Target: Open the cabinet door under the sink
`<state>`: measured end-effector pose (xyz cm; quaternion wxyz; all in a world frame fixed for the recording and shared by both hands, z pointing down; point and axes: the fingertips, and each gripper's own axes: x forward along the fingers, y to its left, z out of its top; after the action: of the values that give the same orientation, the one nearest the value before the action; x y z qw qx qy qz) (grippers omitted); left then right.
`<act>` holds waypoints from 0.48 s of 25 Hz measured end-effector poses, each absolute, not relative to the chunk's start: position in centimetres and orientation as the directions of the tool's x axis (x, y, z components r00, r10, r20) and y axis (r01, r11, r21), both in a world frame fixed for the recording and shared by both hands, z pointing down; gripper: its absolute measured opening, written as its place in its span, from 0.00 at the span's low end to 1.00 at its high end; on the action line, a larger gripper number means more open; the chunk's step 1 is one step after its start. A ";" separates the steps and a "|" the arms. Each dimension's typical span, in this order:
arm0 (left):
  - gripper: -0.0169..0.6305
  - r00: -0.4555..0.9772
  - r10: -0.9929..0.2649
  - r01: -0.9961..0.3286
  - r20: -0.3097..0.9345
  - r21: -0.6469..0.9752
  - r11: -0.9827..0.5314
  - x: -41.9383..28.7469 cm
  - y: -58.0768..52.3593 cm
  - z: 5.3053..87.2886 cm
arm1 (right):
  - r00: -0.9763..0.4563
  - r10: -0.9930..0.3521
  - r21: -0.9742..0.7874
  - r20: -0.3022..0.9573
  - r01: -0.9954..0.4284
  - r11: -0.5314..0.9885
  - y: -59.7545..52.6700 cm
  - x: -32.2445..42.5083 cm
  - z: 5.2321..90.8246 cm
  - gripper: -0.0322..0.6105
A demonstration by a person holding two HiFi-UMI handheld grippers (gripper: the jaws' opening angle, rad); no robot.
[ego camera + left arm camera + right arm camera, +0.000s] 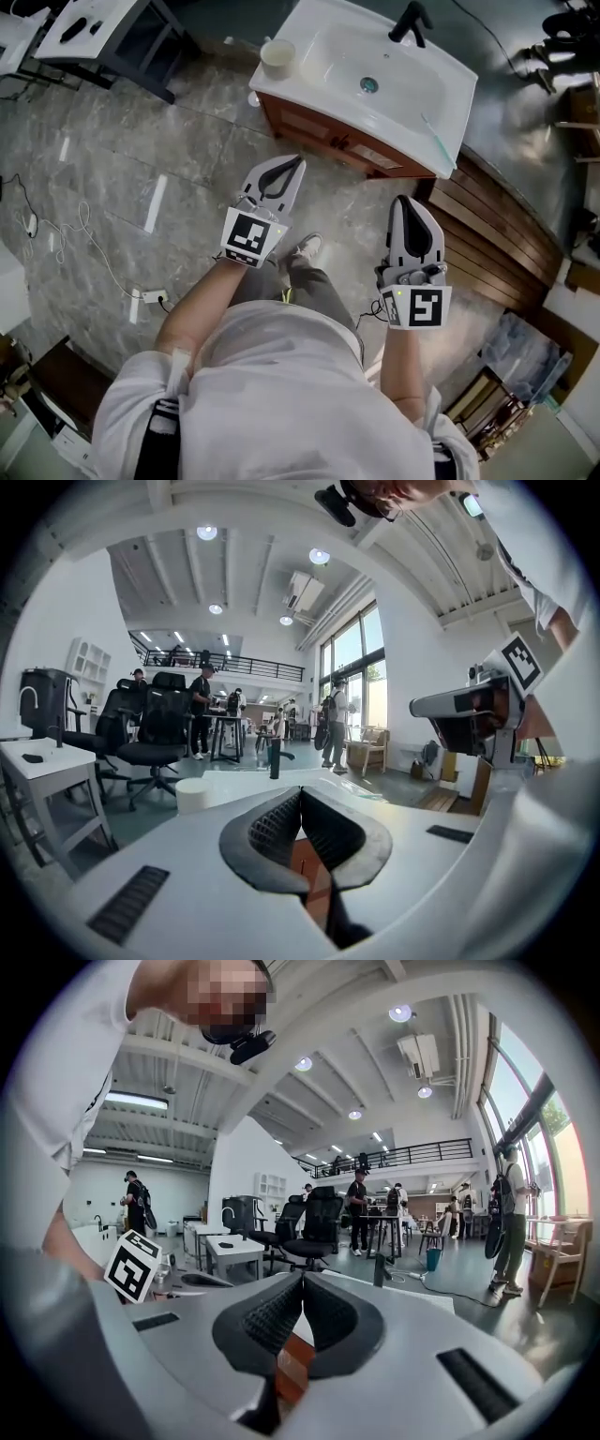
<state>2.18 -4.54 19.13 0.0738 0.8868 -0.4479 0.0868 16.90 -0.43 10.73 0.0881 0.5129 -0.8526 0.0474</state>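
I am standing by the sink (459, 89) — the cabinet door (305, 120) under its near edge is sitting shut, untouched. My left gripper (298, 162) and right gripper (403, 200) are squeezing their fingers together — holding nothing.

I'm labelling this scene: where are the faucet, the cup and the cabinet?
faucet (411, 21), head view, black spout.
cup (277, 54), head view, its open top.
cabinet (317, 128), head view, wooden front.

Cup (277, 55) on sink (314, 86), above cabinet (311, 123)
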 end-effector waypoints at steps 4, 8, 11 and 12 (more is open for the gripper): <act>0.05 0.589 -0.761 -0.800 0.273 0.062 -0.597 3.0 -6.1 23.8 | -0.477 -0.848 -0.024 0.231 -0.874 0.485 -2.1 16.6 15.0 0.10; 0.05 0.594 -0.743 -0.790 0.310 0.051 -0.611 3.6 -7.6 28.5 | -0.508 -0.825 -0.019 0.247 -0.854 0.520 -4.0 15.3 19.5 0.10; 0.06 0.600 -0.736 -0.784 0.314 0.045 -0.620 4.1 -9.1 32.3 | -0.519 -0.818 -0.010 0.250 -0.846 0.534 -6.2 14.6 23.2 0.10; 0.08 0.603 -0.733 -0.781 0.314 0.044 -0.623 4.3 -9.5 33.5 | -0.521 -0.817 -0.012 0.249 -0.845 0.535 -6.9 14.5 24.5 0.10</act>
<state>4.30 -9.53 33.52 0.0887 0.8909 -0.4248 0.1339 14.48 -6.87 24.48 0.1072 0.4777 -0.8695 0.0655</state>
